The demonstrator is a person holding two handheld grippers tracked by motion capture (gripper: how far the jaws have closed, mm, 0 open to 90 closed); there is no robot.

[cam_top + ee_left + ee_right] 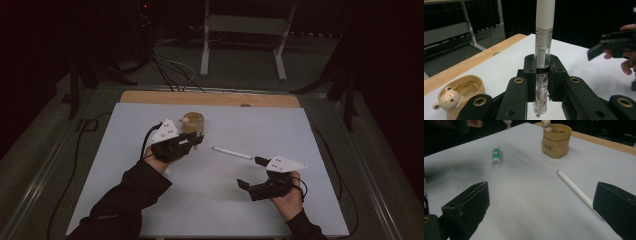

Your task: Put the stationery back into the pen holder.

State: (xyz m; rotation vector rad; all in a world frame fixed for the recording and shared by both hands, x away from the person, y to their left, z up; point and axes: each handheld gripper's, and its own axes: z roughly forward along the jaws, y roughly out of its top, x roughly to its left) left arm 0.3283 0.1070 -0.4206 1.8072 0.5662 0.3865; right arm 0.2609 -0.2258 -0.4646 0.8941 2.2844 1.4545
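Observation:
My left gripper [541, 67] is shut on a pen [543, 45] with a clear barrel and a white upper part, which stands upright between the jaws. Below and to its left sits a tan cup with a small bear figure [461, 92] on the rim. In the high view the left gripper [196, 140] hovers right next to that cup [192, 122]. A white pen [232, 153] lies on the mat between the two hands. My right gripper [251, 172] is open, and the white pen [576, 190] lies ahead between its jaws [541, 202], untouched.
A short white and green cap or tube [496, 157] lies on the mat left of the cup [556, 141]. The white mat [280, 130] covers a wooden table [210, 98]. Cables [75, 165] trail on the floor at the left, and a white stand frame [205, 50] is behind.

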